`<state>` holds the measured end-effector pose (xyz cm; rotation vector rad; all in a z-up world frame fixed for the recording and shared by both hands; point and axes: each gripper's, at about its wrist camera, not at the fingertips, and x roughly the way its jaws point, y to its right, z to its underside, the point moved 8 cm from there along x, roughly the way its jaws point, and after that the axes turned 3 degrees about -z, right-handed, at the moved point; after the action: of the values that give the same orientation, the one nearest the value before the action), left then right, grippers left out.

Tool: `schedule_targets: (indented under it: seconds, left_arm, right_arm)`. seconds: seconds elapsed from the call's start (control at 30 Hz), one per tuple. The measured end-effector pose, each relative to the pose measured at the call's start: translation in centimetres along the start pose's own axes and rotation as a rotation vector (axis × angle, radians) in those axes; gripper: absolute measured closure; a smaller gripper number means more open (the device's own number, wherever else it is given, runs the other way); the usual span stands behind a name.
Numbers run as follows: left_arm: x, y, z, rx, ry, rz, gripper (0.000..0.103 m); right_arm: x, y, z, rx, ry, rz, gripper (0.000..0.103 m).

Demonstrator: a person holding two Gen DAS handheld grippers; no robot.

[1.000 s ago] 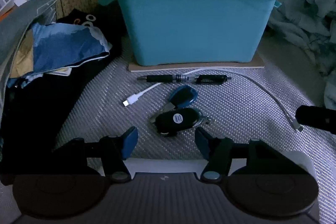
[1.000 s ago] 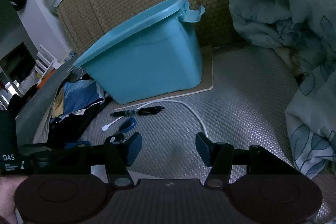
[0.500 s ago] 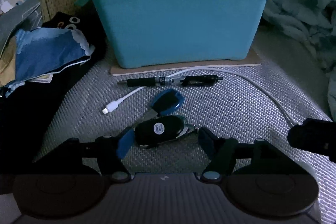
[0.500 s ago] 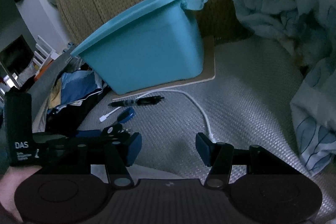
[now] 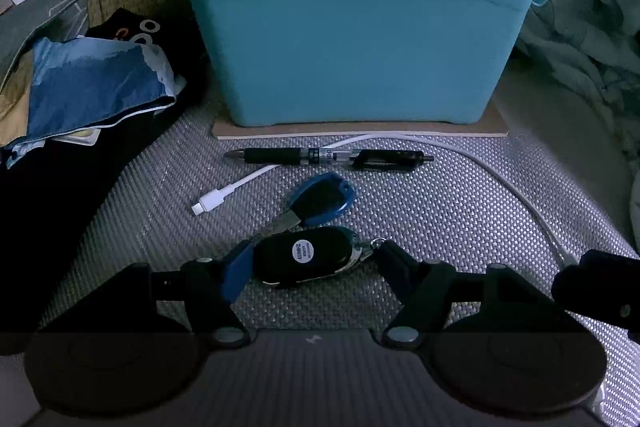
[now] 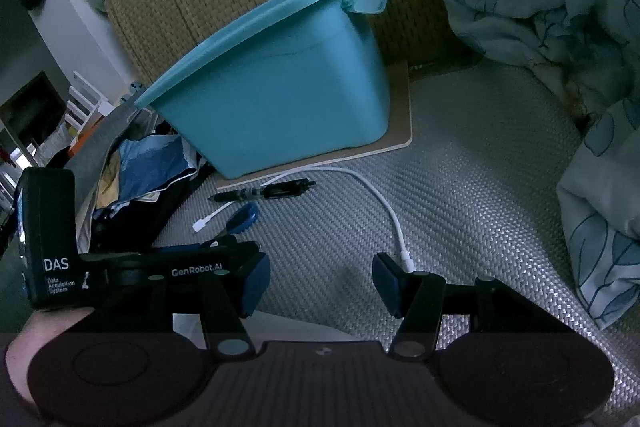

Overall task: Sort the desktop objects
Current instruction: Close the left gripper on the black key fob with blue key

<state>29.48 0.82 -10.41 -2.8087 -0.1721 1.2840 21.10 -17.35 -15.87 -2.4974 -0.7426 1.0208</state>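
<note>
Left gripper (image 5: 310, 267) sat low on the woven mat (image 5: 440, 211), jaws spread either side of the black key fob (image 5: 306, 255), not yet clamped. Right gripper (image 6: 320, 285) hung agape beside the white cable (image 6: 394, 223). Pen (image 5: 328, 157) lay before the teal bin (image 5: 356, 39).

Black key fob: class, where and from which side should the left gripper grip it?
Grip the black key fob across its oval body's long ends, coming from the near side, low along the mat. It lies flat, crosswise between the open left gripper fingers, so closing them pinches it. Expect the attached blue key to trail.
</note>
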Motion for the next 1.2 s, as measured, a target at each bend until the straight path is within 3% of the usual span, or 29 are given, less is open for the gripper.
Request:
schedule_targets:
  seconds: [0.43,0.77,1.2]
  left_arm:
    - [0.15,0.02,0.05,-0.016,0.021,0.010,0.033]
    - [0.04,0.16,0.13,-0.015,0.035,0.028,0.043]
    - [-0.20,0.15,0.27,-0.006,0.044,0.030,0.043]
  right_arm:
    - [0.08,-0.16,0.01,-0.016,-0.005,0.008,0.042]
    - [0.17,-0.28,0.05,-0.029,-0.009,0.014,0.042]
    - [0.20,-0.05,-0.15,-0.036,-0.010,0.012,0.042]
